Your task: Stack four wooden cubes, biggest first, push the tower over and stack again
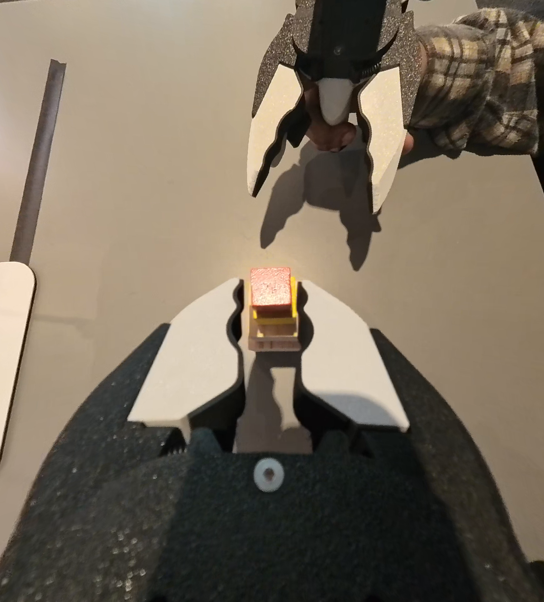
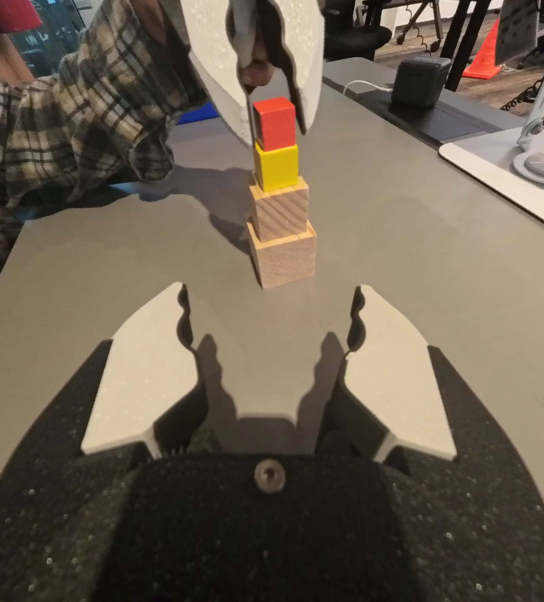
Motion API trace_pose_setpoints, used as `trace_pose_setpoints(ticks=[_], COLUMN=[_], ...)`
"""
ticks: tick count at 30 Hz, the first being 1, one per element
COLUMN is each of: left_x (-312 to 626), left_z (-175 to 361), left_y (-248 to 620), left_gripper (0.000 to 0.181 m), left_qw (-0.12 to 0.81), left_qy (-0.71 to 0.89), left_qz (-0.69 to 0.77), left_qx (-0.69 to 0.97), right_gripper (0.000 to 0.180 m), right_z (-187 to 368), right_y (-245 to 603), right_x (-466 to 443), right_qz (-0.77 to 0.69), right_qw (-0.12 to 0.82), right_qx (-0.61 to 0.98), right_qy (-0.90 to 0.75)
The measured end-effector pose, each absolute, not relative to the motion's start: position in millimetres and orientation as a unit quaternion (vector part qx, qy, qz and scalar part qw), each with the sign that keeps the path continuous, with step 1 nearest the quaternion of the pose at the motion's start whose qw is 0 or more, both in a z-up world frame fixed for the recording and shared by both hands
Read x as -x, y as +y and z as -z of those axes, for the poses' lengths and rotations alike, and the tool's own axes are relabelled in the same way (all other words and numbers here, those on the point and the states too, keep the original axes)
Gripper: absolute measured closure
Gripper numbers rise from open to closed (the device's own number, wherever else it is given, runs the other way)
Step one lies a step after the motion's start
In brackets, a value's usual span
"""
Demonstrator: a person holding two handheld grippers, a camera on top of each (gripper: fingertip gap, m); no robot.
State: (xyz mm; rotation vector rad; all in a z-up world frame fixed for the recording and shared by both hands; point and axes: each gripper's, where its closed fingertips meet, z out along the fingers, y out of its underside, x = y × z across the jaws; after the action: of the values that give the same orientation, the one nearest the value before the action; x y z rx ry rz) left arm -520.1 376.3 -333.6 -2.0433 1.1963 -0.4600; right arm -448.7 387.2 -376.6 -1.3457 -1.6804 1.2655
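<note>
One grey table [image 2: 101, 277] carries one tower of four cubes. Two are bare wood: the biggest cube [image 2: 285, 260] sits on the table, the second cube [image 2: 280, 211] on top of it. One yellow cube [image 2: 275, 167] comes next, and one red cube [image 2: 275, 123] is on top. The left gripper [image 2: 275, 130] comes down from above with its fingers either side of the red cube; whether they pinch it cannot be told. The right gripper [image 2: 270, 290] is spread wide and empty, near the tower's base, apart from it.
</note>
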Motion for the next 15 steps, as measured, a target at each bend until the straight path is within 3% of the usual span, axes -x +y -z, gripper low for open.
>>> trace_pose_setpoints(ticks=[4, 9, 15], left_x=[527, 560, 624], left_z=[321, 265, 254], left_y=[372, 362, 327], left_gripper=[0.130, 0.095, 0.086], left_qw=[0.371, 0.480, 0.590], left_qy=[0.460, 0.388, 0.231], left_qz=[0.181, 0.164, 0.150], left_qx=[0.786, 0.770, 0.759], right_gripper=[0.084, 0.083, 0.081], right_z=[376, 368, 368], right_y=[388, 392, 399], right_x=[449, 447, 447], right_qz=[-0.479, -0.480, -0.468], right_qw=[0.319, 0.335, 0.342], right_qx=[0.512, 0.511, 0.534], right_qy=[-0.638, -0.629, -0.616])
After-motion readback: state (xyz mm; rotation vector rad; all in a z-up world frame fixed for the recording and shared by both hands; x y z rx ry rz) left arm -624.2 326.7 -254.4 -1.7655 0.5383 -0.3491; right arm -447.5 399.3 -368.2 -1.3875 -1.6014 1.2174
